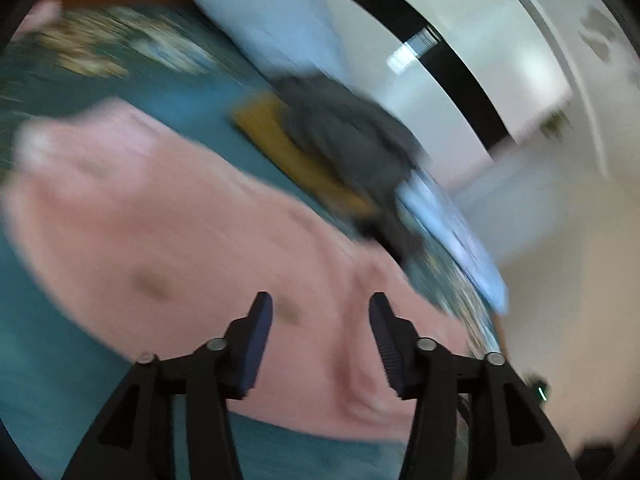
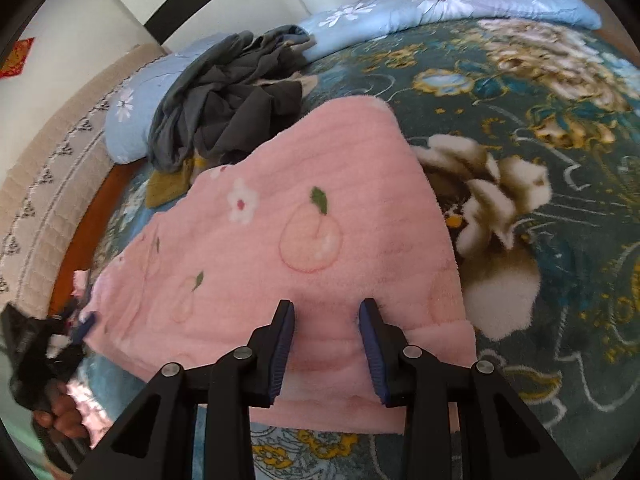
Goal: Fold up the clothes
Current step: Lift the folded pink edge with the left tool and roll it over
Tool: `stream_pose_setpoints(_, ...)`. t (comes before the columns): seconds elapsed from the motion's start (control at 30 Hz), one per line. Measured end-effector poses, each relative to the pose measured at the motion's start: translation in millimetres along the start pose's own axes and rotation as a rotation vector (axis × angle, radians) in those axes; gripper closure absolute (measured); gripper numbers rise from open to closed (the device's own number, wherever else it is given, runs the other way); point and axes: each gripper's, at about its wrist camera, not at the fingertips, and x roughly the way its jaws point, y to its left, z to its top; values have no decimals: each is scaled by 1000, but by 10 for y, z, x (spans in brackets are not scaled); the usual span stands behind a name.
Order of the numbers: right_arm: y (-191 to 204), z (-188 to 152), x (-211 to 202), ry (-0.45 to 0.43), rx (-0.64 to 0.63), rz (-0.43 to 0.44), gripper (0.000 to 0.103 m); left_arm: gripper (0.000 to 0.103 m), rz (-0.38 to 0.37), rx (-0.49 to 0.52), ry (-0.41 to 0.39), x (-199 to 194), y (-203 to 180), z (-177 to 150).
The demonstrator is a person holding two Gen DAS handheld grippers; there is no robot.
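On the teal floral bedspread (image 2: 540, 92) lies the pink fleece garment (image 2: 304, 240), long axis from near-left to far-right. At its left edge: left gripper (image 2: 86, 322), wide apart, holding nothing in its own view. Right gripper (image 2: 326, 310) at the near folded hem, fingers apart with fleece between; can't tell if touching. Grey clothes pile (image 2: 228, 96) beyond.

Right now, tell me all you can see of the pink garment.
The pink garment looks like soft fleece, printed with peach outlines, green leaves and a white flower. It lies spread on the floral blanket, its near edge doubled into a thick fold. The right gripper is open over that fold; the left gripper is open above it too, though that view is blurred. A grey clothes pile sits beyond its far edge.
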Motion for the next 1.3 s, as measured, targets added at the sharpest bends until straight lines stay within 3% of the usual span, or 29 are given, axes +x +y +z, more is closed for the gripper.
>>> stream_pose_setpoints(0.07,119,15,-45,-16,-4,-46,65,50,76,-63,-91,-228,323,137)
stream_pose_setpoints(0.13,238,29,-89,-33,-8,-91,66,50,81,-153,-117,-379,675,224)
stream_pose_setpoints(0.2,357,44,-134,-49,-12,-137,66,50,11,-272,-126,-499,1109,305)
stream_pose_setpoints(0.33,500,116,-335,-128,5,-191,65,44,-17,-359,-169,-730,1638,390)
stream_pose_setpoints(0.43,517,167,-457,-185,58,-208,53,36,-79,-388,-157,-732,1911,395)
stream_pose_setpoints(0.53,524,160,-393,-160,108,-209,52,31,-189,-432,-108,-579,2029,375)
stream_pose_setpoints(0.73,595,120,-270,-117,137,-214,52,29,-96,-419,0,-222,1837,521)
stream_pose_setpoints(0.77,607,120,-263,-114,139,-216,52,31,-52,-436,30,-154,1810,538)
stream_pose_setpoints(0.87,644,118,-243,-107,146,-224,52,31,-23,-478,25,-123,1783,627)
stream_pose_setpoints(0.93,669,116,-230,-101,150,-229,52,31,-53,-463,-11,-155,1774,606)
stream_pose_setpoints(0.97,682,115,-223,-99,153,-231,52,34,-39,-459,-12,-140,1785,580)
stream_pose_setpoints(1.0,694,115,-217,-96,155,-233,52,47,-24,-457,-11,-124,1796,553)
stream_pose_setpoints(1.13,743,110,-189,-85,161,-243,52,60,-6,-463,1,-47,1882,527)
stream_pose_setpoints(1.2,766,99,-173,-76,152,-249,52,74,-23,-466,-11,-70,1900,514)
stream_pose_setpoints(1.3,779,89,-153,-66,152,-252,52,80,-49,-453,-35,-130,1899,502)
